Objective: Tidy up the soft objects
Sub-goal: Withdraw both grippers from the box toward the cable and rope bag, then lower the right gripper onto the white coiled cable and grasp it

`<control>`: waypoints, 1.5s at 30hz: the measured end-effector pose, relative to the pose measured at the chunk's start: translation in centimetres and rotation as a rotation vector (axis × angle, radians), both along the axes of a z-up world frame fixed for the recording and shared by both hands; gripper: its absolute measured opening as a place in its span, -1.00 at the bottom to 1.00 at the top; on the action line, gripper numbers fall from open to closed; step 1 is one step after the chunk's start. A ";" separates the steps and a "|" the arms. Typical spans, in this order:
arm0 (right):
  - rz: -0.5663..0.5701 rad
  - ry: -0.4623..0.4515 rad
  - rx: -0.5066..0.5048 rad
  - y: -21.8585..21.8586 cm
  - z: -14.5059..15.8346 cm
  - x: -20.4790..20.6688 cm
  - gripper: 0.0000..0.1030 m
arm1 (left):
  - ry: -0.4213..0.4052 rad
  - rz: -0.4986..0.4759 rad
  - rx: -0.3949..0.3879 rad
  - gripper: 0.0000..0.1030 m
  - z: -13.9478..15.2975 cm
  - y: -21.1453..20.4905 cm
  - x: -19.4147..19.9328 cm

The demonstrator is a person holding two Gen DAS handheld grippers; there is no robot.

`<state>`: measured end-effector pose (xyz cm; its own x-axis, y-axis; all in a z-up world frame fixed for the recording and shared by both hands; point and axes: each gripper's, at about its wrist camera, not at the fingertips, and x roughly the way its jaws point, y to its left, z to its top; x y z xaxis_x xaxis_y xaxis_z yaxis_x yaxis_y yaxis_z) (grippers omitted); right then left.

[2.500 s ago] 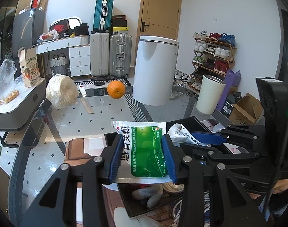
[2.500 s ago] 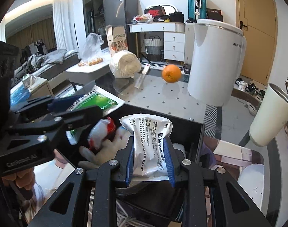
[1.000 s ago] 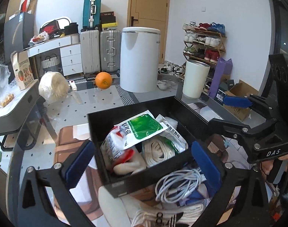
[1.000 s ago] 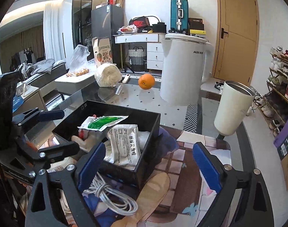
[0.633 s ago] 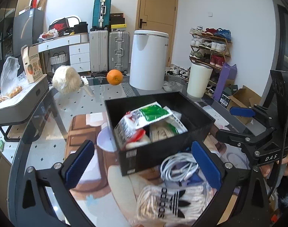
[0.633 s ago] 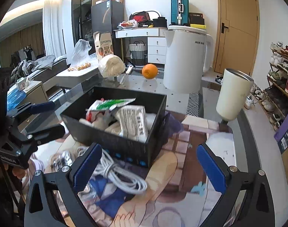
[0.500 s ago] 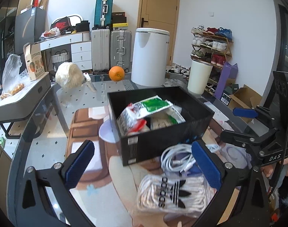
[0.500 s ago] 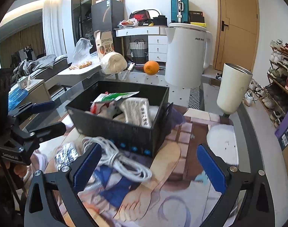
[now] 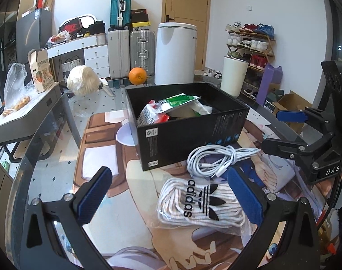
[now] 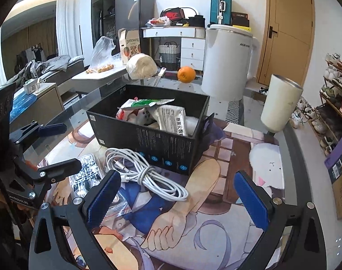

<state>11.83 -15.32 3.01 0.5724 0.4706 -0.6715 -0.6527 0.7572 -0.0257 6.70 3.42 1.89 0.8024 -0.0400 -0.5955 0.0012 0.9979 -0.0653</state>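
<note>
The black box [image 9: 189, 126] sits straight ahead of both my grippers, and it already holds a green-and-white pouch [image 9: 178, 100], a white printed packet [image 10: 172, 119] and other soft packs I can't make out. I'd judge the job more than half done.

Two items are left outside. The bagged adidas socks [image 9: 200, 202] lie on the printed mat [image 10: 204, 225], between the fingers of my left gripper [image 9: 171, 194], nearer its right pad. The coiled white cable [image 10: 144, 173] lies touching the box's near wall, just ahead of my right gripper [image 10: 177, 199] and toward its left finger.

Both grippers are spread wide and hold nothing.

Further out on the glass table [image 9: 47, 157] stand an orange [image 9: 137, 75], a white bin [image 9: 175, 54] and a cream cup [image 10: 281, 103], none of which look like my concern.

The socks seem the likelier next pick for the left, the cable for the right.
</note>
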 end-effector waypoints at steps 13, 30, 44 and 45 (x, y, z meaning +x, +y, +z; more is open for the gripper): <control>-0.022 0.120 0.004 1.3 -2.2 1.4 0.98 | 0.003 0.030 -0.023 1.00 -0.3 0.7 0.0; -0.117 0.221 -0.013 3.1 -4.3 3.5 0.98 | 0.004 0.023 -0.043 1.00 -0.4 1.0 0.0; -0.184 0.247 -0.007 -0.7 -4.8 4.7 0.98 | 0.011 0.020 -0.040 1.00 -0.5 0.9 0.2; -0.182 0.246 -0.007 -0.6 -4.8 4.8 0.98 | 0.010 0.019 -0.040 1.00 -0.5 0.9 0.2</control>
